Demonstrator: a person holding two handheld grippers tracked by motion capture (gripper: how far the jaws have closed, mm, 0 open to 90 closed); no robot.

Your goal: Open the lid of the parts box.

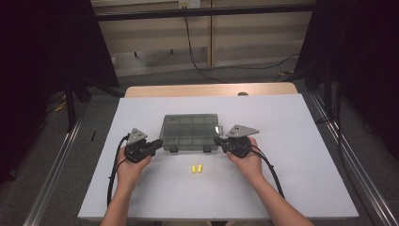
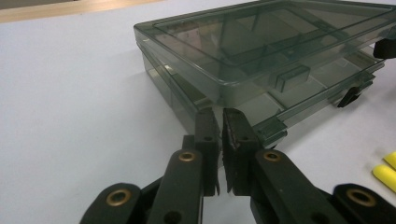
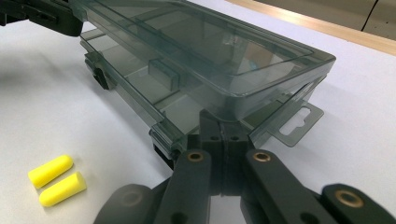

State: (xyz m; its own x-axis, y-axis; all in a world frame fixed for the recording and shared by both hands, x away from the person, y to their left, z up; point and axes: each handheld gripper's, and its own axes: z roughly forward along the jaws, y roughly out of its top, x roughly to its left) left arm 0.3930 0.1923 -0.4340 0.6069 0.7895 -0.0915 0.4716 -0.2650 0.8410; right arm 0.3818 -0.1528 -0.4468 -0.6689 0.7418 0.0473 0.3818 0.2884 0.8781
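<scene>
The box (image 1: 190, 133), a smoky clear organiser with its lid down, sits mid-counter (image 1: 301, 188), with two yellow earplugs (image 1: 197, 168) just off its near edge at 6 o'clock. The left gripper (image 1: 159, 142) is at the box's 8 o'clock corner, jaws a thin slit apart and holding nothing. The right gripper (image 1: 217, 140) at the 4 o'clock corner is pressed together, tips against the lid's rim. If either pushes harder, I'd expect the light box to skid or pivot, maybe sweeping the earplugs away; tips this narrow could also slip off the slick plastic.
</scene>
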